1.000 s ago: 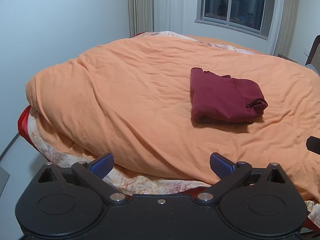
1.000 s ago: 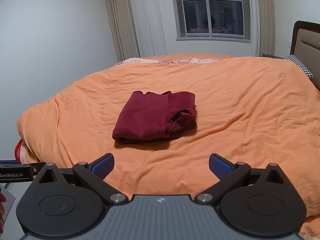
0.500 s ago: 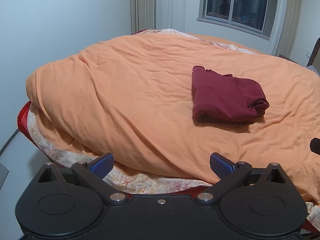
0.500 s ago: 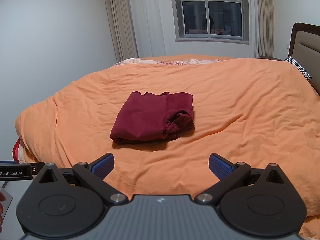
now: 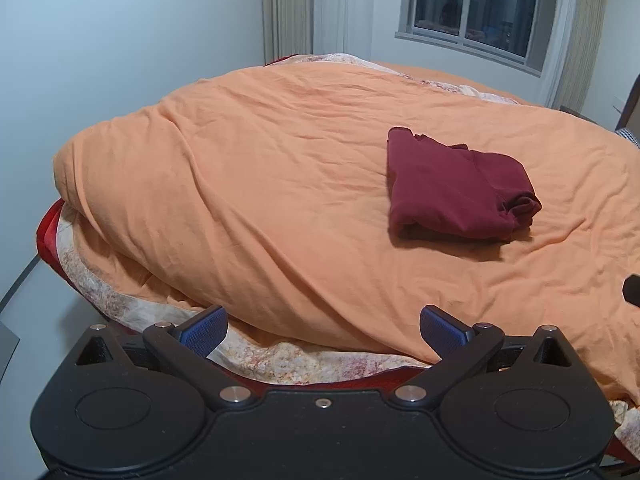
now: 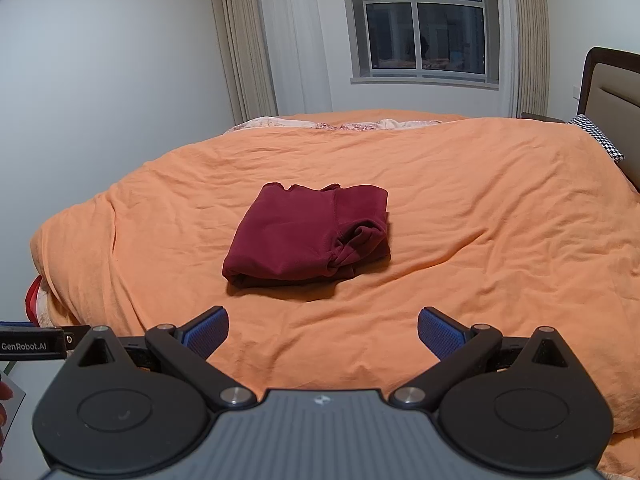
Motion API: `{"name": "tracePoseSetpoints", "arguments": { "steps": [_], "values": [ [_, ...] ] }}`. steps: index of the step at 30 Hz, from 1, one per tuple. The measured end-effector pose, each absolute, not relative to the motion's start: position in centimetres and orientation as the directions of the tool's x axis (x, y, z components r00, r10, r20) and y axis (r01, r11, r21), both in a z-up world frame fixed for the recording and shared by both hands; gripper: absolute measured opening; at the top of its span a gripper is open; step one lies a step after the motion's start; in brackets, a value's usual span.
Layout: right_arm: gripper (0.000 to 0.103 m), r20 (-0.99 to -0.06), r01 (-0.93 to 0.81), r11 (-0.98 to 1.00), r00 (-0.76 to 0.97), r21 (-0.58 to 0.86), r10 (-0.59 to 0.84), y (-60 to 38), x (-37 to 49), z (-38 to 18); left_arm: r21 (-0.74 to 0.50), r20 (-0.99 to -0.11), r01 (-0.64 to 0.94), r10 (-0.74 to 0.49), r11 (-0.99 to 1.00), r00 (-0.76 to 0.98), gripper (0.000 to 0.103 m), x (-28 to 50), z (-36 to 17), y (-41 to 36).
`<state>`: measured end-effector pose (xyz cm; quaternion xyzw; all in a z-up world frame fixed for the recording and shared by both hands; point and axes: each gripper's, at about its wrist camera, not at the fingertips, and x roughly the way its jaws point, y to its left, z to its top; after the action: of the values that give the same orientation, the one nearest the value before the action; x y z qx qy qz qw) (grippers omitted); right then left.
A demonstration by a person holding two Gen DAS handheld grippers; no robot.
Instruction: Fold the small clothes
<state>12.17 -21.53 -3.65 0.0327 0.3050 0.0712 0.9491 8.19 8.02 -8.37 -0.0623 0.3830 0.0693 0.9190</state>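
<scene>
both grippers, left and right, have drawn back slightly, jaws apart, folded maroon garment unmoved.

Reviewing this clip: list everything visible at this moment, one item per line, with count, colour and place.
folded garment: one, dark red, lying in the middle of the duvet
duvet: one, orange, spread over the bed
floral bedding: pale with red speckles, showing under the duvet's near edge
pillow: one, black-and-white check, by the headboard
headboard: one, dark frame with beige panel, far right
window: one, dark outside, far wall
curtains: beige, either side of the window
left claw: one, black with blue pads, open, holding nothing, near the bed's edge
right claw: one, black with blue pads, open, holding nothing, short of the garment
</scene>
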Motion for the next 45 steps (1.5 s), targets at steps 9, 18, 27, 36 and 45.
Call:
{"name": "tracePoseSetpoints", "arguments": {
  "steps": [9, 18, 27, 36, 45],
  "values": [
    [0.103, -0.56, -0.115, 0.988, 0.814, 0.099, 0.151, -21.28, 11.82, -3.7, -0.055, -0.713, -0.206, 0.106, 0.977, 0.693, 0.102, 8.01, -8.26, 8.06],
    [0.103, -0.558, -0.114, 0.989, 0.817, 0.089, 0.145, -21.11, 11.67, -3.37, -0.064, -0.716, -0.167, 0.071, 0.984, 0.694, 0.102, 8.04, -8.2, 7.83],
    [0.103, -0.558, -0.113, 0.99, 0.818, 0.086, 0.142, -21.08, 11.65, -3.28, -0.061, -0.716, -0.163, 0.07, 0.985, 0.694, 0.102, 8.11, -8.13, 7.84],
    [0.103, -0.559, -0.113, 0.99, 0.817, 0.085, 0.141, -21.0, 11.67, -3.26, -0.063, -0.71, -0.157, 0.067, 0.986, 0.701, 0.102, 7.95, -8.07, 7.82],
    [0.103, -0.56, -0.113, 0.99, 0.816, 0.085, 0.141, -21.0, 11.63, -3.23, -0.066, -0.702, -0.144, 0.057, 0.987, 0.71, 0.102, 7.92, -8.06, 8.12]
  ]
}}
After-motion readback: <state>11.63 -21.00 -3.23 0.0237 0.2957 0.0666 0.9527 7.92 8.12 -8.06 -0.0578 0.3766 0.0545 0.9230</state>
